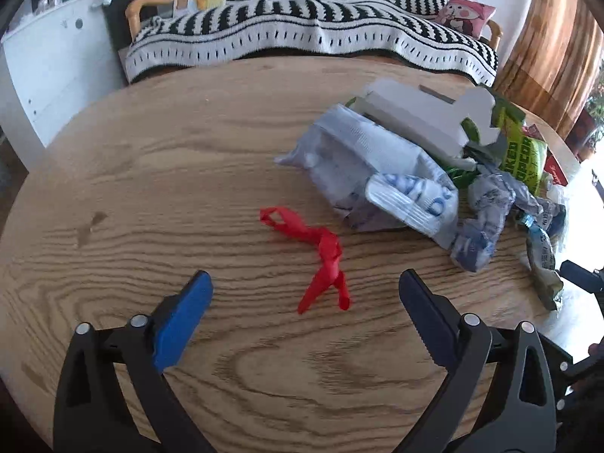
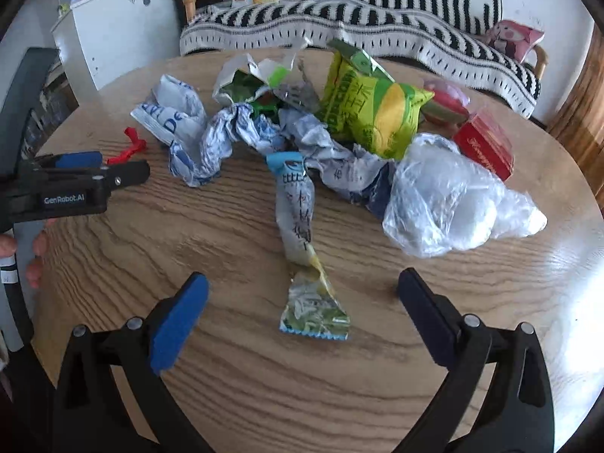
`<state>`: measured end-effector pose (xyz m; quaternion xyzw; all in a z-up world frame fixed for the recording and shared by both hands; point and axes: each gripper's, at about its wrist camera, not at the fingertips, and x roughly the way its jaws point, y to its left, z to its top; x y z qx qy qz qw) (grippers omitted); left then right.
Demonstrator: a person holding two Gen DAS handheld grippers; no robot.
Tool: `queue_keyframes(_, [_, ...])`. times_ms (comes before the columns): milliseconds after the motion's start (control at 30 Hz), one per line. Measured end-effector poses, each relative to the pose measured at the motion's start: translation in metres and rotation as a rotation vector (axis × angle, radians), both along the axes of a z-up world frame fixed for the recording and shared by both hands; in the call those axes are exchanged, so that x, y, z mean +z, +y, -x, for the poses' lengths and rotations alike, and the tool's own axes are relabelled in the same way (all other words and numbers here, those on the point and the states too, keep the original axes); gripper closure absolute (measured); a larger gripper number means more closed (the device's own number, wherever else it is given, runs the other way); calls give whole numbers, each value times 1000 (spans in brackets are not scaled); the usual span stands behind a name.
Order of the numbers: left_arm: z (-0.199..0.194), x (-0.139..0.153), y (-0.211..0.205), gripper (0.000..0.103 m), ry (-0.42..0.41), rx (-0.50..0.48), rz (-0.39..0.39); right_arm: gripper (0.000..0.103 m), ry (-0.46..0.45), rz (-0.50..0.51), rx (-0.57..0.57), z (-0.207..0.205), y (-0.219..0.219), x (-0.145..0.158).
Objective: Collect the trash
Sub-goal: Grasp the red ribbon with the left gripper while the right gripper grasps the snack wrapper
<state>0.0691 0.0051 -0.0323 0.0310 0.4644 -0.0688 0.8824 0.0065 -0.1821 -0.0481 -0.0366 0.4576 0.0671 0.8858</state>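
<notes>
A pile of trash lies on the round wooden table (image 1: pixel 151 188). A red ribbon (image 1: pixel 317 256) lies just ahead of my left gripper (image 1: pixel 305 287), which is open and empty with the ribbon's near end between its fingers. In the right wrist view, a twisted white and green snack wrapper (image 2: pixel 302 241) lies between the fingers of my open, empty right gripper (image 2: pixel 302 287). Behind it are crumpled blue and white wrappers (image 2: pixel 222 139), a yellow-green snack bag (image 2: pixel 373 113), a clear plastic bag (image 2: pixel 449 196) and a red box (image 2: pixel 487 143). The left gripper also shows at the left (image 2: pixel 124 173).
A grey-white foam block (image 1: pixel 419 120) lies on top of the pile. A sofa with a black and white striped throw (image 1: pixel 302 26) stands behind the table. A white cabinet (image 1: pixel 49 60) is at the back left. The table's right edge (image 1: pixel 573 302) is close to the pile.
</notes>
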Motion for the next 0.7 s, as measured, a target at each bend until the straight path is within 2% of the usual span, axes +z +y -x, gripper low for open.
queue_keyframes(100, [0,-3,0,7,-11,-13,-27,5,-3,-3,6,1,-2,-2])
queue_keyframes(233, [-1,-3,0,7,1,-9,-24,5,-4,-4,11,4,-2,-3])
queue_keyframes(300, [2,-2,-2,17,-6,-17,-22,5,-3,-6,16,6,-4,-2])
queue_keyframes(333, [5,1,-5,39,-28,-32,-25,8,-4,-6,16,6,-5,-1])
queue_keyframes(367, [8,3,-7,69,-44,-43,-26,31,-12,-7,13,7,-7,0])
queue_keyframes(400, [9,4,-7,83,-52,-43,-28,52,-35,-15,10,9,-11,4])
queue_keyframes(433, [11,4,-7,96,-56,-43,-24,85,-45,-32,3,11,-15,7])
queue_keyframes(533, [20,5,-5,96,-50,-44,39,85,-39,-95,-12,11,-25,7])
queue_keyframes(633, [32,7,-7,96,-58,-46,53,85,-43,-132,-37,11,-33,9])
queue_keyframes(700, [42,12,-8,96,-71,-48,70,85,-77,-152,-62,15,-40,17])
